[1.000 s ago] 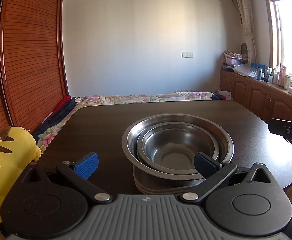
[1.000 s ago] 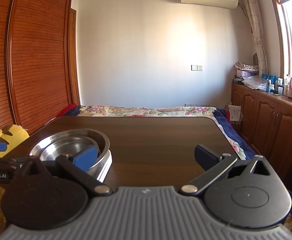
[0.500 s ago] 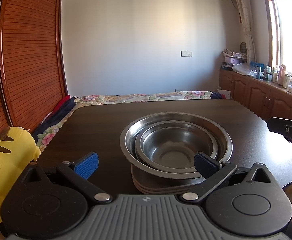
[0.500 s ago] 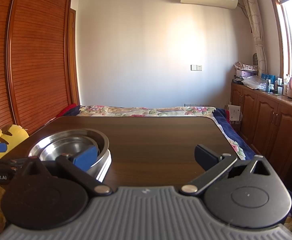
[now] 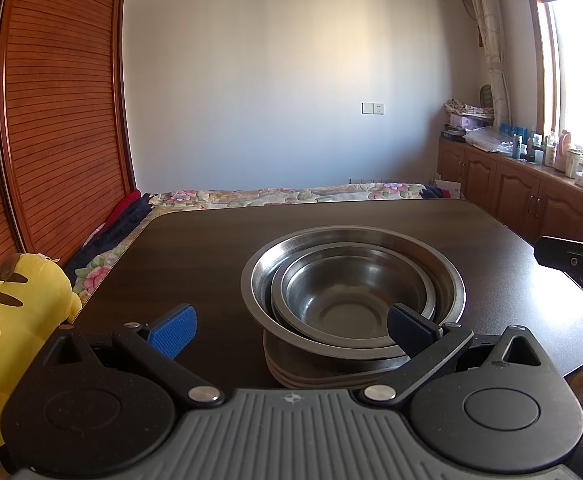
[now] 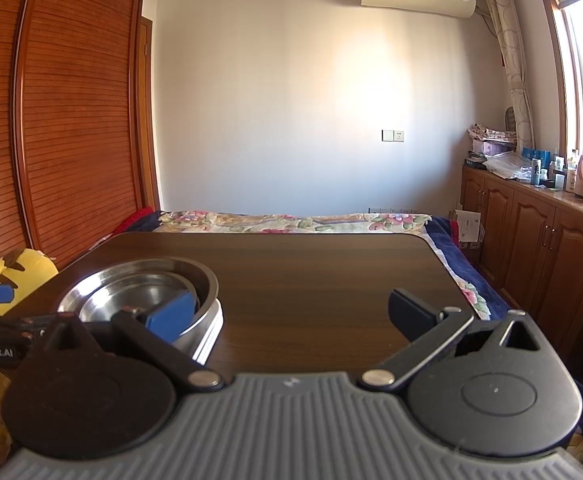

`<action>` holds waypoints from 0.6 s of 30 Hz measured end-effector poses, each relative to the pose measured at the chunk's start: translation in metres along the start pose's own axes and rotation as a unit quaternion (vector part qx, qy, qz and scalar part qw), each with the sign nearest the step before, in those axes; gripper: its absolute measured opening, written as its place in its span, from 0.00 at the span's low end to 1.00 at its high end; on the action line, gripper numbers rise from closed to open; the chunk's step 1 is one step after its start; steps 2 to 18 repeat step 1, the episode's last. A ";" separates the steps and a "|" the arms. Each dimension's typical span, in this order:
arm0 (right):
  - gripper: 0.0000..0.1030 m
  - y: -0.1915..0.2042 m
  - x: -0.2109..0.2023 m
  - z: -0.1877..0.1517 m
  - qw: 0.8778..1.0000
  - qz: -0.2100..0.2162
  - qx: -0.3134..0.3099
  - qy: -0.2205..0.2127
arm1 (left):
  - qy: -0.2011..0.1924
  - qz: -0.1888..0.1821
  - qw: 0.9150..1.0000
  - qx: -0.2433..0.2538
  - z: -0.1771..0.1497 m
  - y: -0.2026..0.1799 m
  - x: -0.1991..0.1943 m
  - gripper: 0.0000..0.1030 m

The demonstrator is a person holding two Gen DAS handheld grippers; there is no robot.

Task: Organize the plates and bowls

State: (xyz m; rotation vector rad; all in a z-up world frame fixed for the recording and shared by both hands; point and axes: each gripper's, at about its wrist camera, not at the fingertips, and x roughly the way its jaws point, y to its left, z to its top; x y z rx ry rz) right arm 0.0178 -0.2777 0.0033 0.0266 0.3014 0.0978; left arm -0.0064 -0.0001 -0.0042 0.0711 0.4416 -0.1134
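A small steel bowl [image 5: 351, 292] nests inside a wide steel bowl [image 5: 259, 276], and both rest on a low stack of plates [image 5: 311, 378] near the front of the dark wooden table [image 5: 195, 248]. My left gripper [image 5: 289, 330] hovers open just in front of the stack, its right pad over the bowls' near rim. In the right wrist view the same steel bowls [image 6: 139, 292] and plate stack [image 6: 211, 336] sit at the left. My right gripper [image 6: 291, 314] is open over bare table to their right, holding nothing.
A yellow plush toy [image 5: 7, 312] leans at the table's left edge. A bed with a floral cover [image 6: 291, 222] lies beyond the far edge. Wooden cabinets [image 6: 539, 248] with bottles line the right wall, and slatted wooden doors [image 5: 51, 120] the left.
The left gripper has lifted and drawn back very slightly, so the bowls sit a little lower in its view. The right gripper has hardly moved.
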 end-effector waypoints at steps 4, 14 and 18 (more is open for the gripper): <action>1.00 0.000 0.000 0.000 1.000 0.000 0.000 0.000 | 0.000 0.000 1.000 0.000 0.000 0.000 0.000 1.00; 1.00 0.000 0.000 0.000 1.000 0.000 0.000 0.000 | 0.000 0.000 1.000 0.000 0.000 0.000 0.000 1.00; 1.00 0.000 0.000 0.000 1.000 0.000 0.000 0.000 | 0.000 0.000 1.000 0.000 0.000 0.000 0.000 1.00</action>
